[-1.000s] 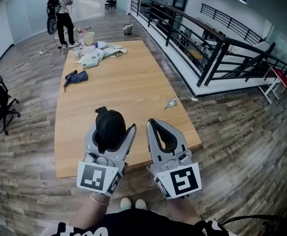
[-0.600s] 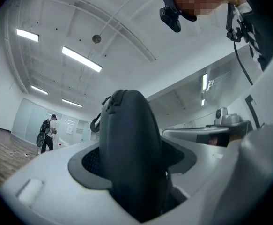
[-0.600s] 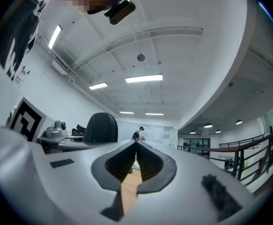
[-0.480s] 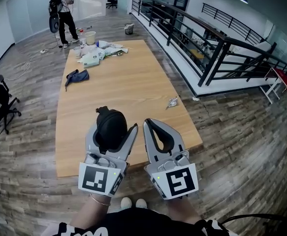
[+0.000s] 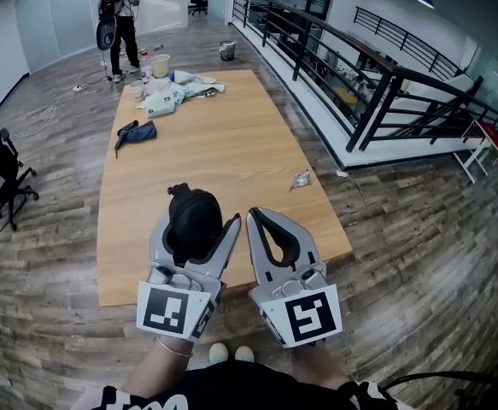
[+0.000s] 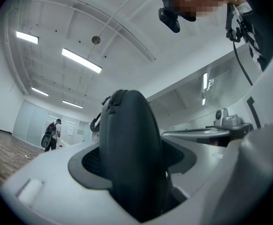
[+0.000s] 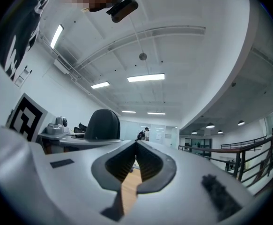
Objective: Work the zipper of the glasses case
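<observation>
Only the right gripper [image 5: 266, 215] has shifted — slightly nearer the left gripper [image 5: 195, 225], jaws closed on nothing — while the left clamps the black, rounded hard-shell glasses case [image 5: 191, 212] above the pale wooden table's [image 5: 223, 143] near edge. Approach seems the step: next the right must open and pinch the small zipper pull [image 5: 178, 190] atop the case. Plank floor [image 5: 43, 169] and black metal railing [image 5: 377, 101] flank the table.

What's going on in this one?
A person holds a gripper in each hand over the near end of a wooden table. The left gripper is clamped on a black glasses case. The right gripper is shut and empty, beside the case without touching it; the zipper is not yet being worked.
</observation>
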`<state>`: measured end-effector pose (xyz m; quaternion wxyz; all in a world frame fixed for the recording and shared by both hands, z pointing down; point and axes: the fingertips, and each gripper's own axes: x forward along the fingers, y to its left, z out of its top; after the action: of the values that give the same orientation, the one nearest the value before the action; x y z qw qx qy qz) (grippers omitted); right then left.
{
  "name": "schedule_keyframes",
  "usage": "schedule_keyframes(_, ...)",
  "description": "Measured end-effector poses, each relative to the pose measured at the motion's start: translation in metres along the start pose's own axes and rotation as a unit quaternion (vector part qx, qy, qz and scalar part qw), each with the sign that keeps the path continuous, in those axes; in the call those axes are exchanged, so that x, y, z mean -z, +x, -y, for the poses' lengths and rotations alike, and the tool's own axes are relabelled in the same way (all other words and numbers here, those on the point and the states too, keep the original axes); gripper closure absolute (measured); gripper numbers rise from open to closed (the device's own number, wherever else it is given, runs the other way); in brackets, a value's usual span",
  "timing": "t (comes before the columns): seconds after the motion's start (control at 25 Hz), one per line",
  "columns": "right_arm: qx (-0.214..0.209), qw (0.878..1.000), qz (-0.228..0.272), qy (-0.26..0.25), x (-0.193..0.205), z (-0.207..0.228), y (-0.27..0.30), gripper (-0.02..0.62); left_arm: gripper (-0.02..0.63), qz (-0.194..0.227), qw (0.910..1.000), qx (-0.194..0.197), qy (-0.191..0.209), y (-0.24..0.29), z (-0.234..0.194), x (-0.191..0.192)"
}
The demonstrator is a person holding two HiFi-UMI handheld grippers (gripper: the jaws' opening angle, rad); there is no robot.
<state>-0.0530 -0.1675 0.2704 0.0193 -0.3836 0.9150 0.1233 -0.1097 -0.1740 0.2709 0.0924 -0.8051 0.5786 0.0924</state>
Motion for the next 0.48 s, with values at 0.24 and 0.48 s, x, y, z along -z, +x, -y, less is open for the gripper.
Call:
schedule_keyframes(0.24, -0.003, 1.0, 0.009, -0.006, -0.006, -0.002, 0.0, 0.589, 0.288, 0.003, 1.0, 0.002, -0.001, 0.0, 0.002, -0.003)
schedule_keyframes(0.48, -0.008, 1.0, 0.015, -0.012, -0.011, -0.003, -0.001, 0.589, 0.288, -0.009, 0.9999, -0.002, -0.009, -0.003, 0.004, -0.004)
